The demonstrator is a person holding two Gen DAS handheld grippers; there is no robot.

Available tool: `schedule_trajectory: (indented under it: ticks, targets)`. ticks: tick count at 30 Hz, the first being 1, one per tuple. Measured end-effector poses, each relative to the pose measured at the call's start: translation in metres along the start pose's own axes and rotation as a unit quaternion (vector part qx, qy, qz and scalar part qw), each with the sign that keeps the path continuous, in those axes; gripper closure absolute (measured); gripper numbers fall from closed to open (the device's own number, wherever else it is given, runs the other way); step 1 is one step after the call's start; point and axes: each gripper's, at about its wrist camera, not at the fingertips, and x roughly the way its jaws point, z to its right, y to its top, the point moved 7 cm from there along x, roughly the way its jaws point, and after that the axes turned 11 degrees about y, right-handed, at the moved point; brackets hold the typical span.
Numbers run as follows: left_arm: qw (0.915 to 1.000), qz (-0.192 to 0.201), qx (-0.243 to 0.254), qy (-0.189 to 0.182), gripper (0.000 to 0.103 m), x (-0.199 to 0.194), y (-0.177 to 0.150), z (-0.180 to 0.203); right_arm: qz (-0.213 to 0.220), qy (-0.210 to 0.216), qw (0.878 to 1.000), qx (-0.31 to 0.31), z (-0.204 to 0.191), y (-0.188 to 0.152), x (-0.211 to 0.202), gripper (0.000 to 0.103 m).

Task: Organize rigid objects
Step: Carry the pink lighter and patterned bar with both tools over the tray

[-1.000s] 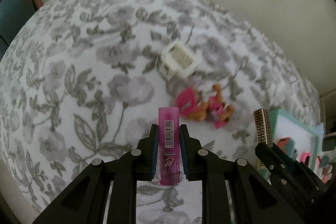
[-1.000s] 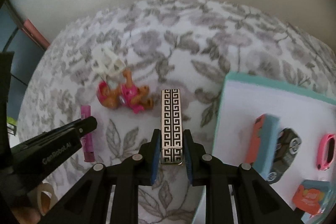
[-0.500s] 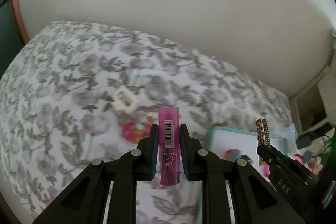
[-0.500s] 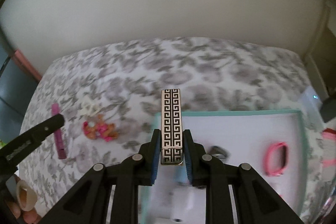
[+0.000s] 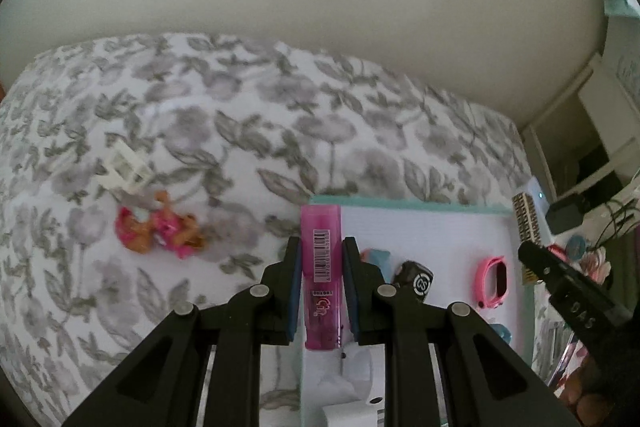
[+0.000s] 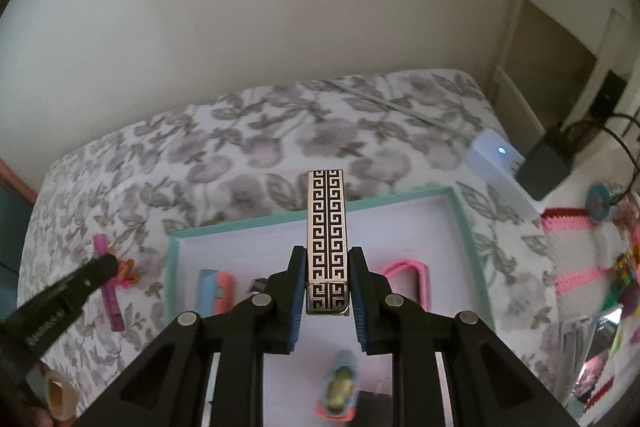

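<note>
Both claws level above the tray (image 6: 466, 215), left claw (image 5: 320, 259) pinching pink tube (image 5: 321, 267), right claw (image 6: 327, 275) patterned bar (image 6: 326, 223).

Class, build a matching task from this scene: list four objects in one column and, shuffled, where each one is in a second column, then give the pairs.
Column A
1. pink tube with a barcode
2. black-and-white key-pattern box
3. pink wristband
4. pink and orange toy figure

Column B
a. lying on the floral cloth, outside the tray
b. clamped in the left gripper
c. lying inside the teal-rimmed tray
d. clamped in the right gripper

Pairs: 1-b, 2-d, 3-c, 4-a
</note>
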Motion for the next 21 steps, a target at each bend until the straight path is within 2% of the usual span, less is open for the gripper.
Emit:
schedule_trajectory:
  ticks: [3, 8, 12, 21]
  targets:
    - [0.9998, -0.011, 0.015, 0.0, 0.084, 0.011, -0.006, 0.01, -0.01, -0.001, 1.0, 0.002, 0.005, -0.004, 0.007, 0.081]
    - [0.9991, -0.026, 0.032, 0.006, 0.087, 0.027, -0.016, 0.019, -0.059, 0.013, 0.998, -0.009, 0.0, -0.022, 0.04, 0.081]
    - [0.9989, -0.031, 0.034, 0.005, 0.087, 0.032, -0.018, 0.02, -0.091, 0.002, 0.996, -0.023, -0.002, -0.038, 0.062, 0.081]
    - [0.9987, -0.043, 0.028, 0.003, 0.087, 0.039, -0.019, 0.015, -0.119, -0.001, 0.993, -0.026, 0.001, -0.054, 0.08, 0.081]
